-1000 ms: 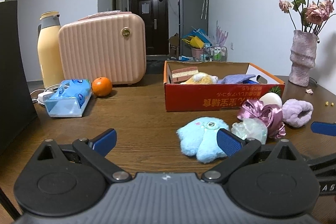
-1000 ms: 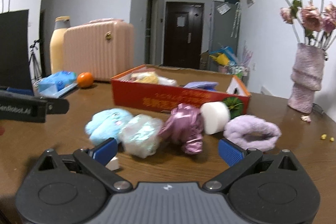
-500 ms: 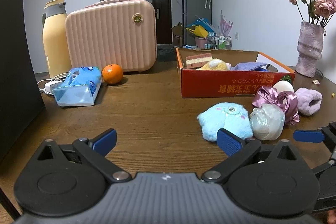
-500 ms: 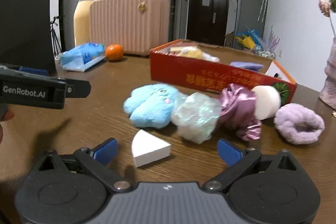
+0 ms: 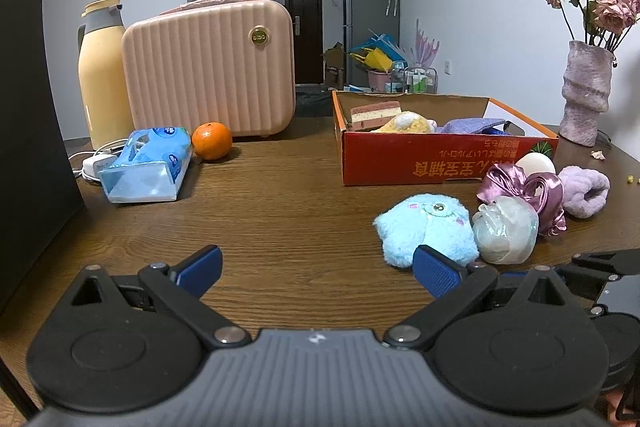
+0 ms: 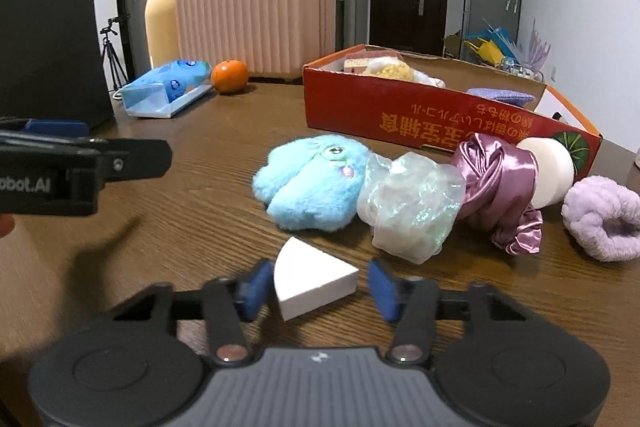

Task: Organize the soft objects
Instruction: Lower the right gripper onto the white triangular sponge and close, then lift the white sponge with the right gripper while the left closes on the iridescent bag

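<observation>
Brown wood table (image 5: 280, 211), dark door (image 5: 286, 15) at twelve o'clock; left gripper (image 5: 316, 269) released, right gripper (image 6: 318, 285) straddling white wedge (image 6: 312, 281), not clenched

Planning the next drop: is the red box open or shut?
Open: the red box has no lid on, and a sponge and cloth show inside.

"obot.AI" on left hand-held gripper (image 6: 84, 167)

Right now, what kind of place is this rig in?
Likely a lived-in apartment, at a wooden dining table: front door and fridge down the hall, a vase of dried roses by the wall.
</observation>
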The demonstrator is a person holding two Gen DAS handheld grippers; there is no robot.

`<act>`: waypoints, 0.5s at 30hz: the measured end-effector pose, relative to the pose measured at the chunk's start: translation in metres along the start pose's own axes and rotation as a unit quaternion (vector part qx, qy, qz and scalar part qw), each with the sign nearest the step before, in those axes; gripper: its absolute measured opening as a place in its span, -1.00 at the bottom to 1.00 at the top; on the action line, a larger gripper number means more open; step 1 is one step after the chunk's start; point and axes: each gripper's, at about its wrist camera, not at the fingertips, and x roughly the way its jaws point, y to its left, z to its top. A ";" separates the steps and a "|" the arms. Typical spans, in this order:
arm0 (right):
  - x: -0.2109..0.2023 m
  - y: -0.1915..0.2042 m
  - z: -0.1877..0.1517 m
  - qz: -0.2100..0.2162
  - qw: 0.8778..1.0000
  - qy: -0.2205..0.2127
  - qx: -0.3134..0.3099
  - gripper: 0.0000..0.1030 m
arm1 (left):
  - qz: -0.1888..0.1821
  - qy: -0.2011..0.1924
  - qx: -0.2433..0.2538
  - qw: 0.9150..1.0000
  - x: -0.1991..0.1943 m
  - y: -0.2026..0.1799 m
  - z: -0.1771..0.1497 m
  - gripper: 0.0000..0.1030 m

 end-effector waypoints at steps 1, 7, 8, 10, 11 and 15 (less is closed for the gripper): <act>-0.001 0.001 0.000 0.001 1.000 -0.001 -0.002 -0.25 | 0.000 0.000 0.000 1.000 0.000 0.000 0.000 1.00; -0.004 0.001 -0.001 0.010 1.000 -0.006 -0.006 -0.40 | 0.001 0.001 0.001 1.000 0.000 0.000 0.000 1.00; -0.004 0.000 -0.001 0.012 1.000 -0.008 -0.004 -0.42 | 0.001 0.001 0.001 1.000 0.000 0.000 0.000 1.00; -0.007 -0.001 -0.001 0.016 1.000 -0.015 -0.001 -0.45 | 0.001 0.001 0.001 1.000 0.000 0.000 0.000 1.00; -0.009 -0.001 -0.001 0.016 1.000 -0.021 -0.002 -0.45 | 0.002 0.001 0.001 1.000 0.001 0.000 0.000 1.00; -0.017 0.001 -0.001 0.014 0.999 -0.045 -0.012 -0.47 | 0.004 0.003 0.000 1.000 0.003 0.000 -0.002 1.00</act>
